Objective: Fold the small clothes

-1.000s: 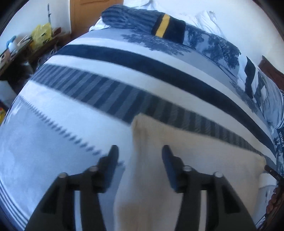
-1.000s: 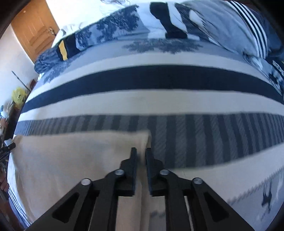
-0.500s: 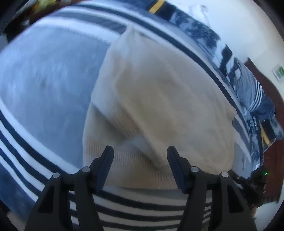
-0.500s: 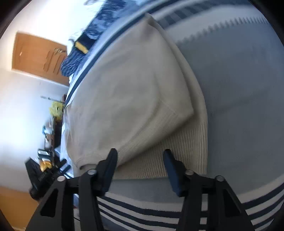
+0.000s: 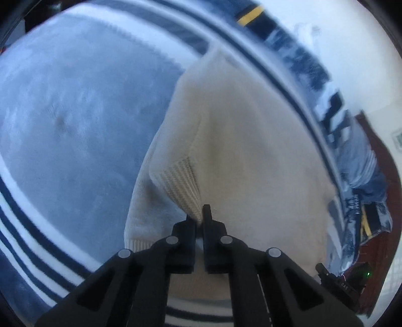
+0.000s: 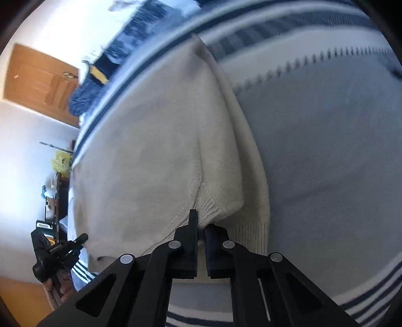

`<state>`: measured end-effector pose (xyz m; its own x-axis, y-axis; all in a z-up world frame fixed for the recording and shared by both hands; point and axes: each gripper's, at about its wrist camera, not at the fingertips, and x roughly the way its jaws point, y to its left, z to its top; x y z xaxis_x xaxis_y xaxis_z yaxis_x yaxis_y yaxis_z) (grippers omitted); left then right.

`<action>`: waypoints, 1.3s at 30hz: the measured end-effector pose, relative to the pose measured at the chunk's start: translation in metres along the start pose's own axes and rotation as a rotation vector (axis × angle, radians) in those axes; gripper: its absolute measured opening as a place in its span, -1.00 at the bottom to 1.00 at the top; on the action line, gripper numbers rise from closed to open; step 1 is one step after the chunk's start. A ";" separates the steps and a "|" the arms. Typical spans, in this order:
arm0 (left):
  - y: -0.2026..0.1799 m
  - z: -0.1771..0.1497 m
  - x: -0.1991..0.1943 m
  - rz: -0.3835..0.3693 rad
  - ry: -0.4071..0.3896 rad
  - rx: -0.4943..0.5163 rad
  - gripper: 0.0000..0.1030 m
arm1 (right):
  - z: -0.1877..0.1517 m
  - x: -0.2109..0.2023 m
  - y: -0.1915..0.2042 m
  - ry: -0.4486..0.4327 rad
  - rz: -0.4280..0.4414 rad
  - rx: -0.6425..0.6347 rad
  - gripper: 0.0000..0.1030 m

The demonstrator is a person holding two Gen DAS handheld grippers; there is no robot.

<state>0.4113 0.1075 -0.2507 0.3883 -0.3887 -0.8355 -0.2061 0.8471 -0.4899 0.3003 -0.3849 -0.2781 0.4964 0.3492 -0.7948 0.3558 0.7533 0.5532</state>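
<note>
A cream knit sweater (image 5: pixel 246 140) lies partly folded on the blue and white striped bedspread (image 5: pixel 75 113). My left gripper (image 5: pixel 199 218) is shut on the ribbed hem at the sweater's near left corner, which is lifted a little. In the right wrist view the same sweater (image 6: pixel 150 151) fills the middle. My right gripper (image 6: pixel 201 223) is shut on the ribbed hem at the near right corner. Each gripper shows at the edge of the other's view: the right one in the left wrist view (image 5: pixel 336 284), the left one in the right wrist view (image 6: pixel 55 251).
Dark blue clothes with a yellow stripe (image 5: pixel 251 15) lie at the bed's far end. Patterned pillows (image 5: pixel 326 95) line the head of the bed. A wooden door (image 6: pixel 40 83) and a cluttered side table (image 6: pixel 55 181) stand to the left.
Both grippers were open over the sweater's near hem half a second ago. Now both have shut on the hem corners and the cloth is pulled up slightly.
</note>
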 end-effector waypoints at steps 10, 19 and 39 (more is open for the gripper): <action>0.026 -0.042 0.000 -0.010 0.035 -0.043 -0.92 | -0.011 0.010 -0.016 0.021 -0.057 -0.017 -0.94; 0.022 -0.058 -0.043 0.138 -0.106 0.065 -0.04 | -0.029 -0.011 0.002 -0.039 -0.066 -0.083 -0.24; 0.038 -0.038 -0.011 -0.063 -0.090 -0.079 0.36 | -0.029 0.008 0.225 0.106 0.155 -0.399 0.42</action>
<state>0.3647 0.1298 -0.2691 0.4814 -0.4029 -0.7784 -0.2478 0.7893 -0.5618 0.3611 -0.1962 -0.1675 0.4285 0.5146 -0.7427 -0.0603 0.8364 0.5447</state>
